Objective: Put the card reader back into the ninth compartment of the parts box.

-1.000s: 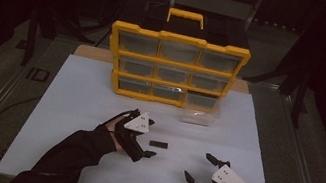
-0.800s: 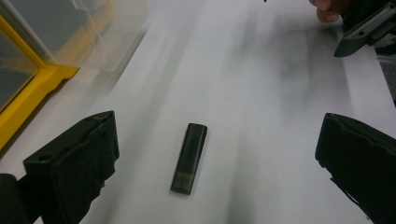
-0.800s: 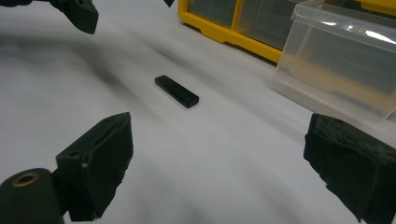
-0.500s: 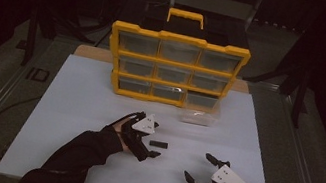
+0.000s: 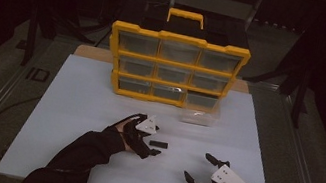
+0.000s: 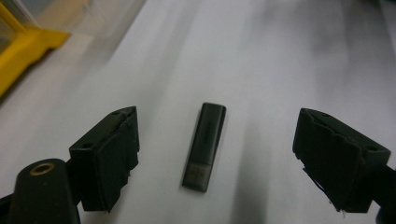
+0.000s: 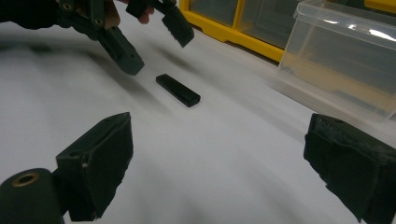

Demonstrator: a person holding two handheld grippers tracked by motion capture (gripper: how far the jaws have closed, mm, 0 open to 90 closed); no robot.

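On the white table (image 5: 72, 106), a black USB stick (image 6: 205, 144) is seen lying flat, framed between the jaws of the left gripper (image 6: 217, 154), which have just been closing yet are kept clear of it on both sides. Nearer the table's front edge, the right gripper (image 5: 207, 173) is held with jaws spread wide and nothing between them. Behind, a yellow drawer cabinet (image 5: 175, 68) is stood, with a clear plastic drawer (image 5: 200, 116) set just before it.
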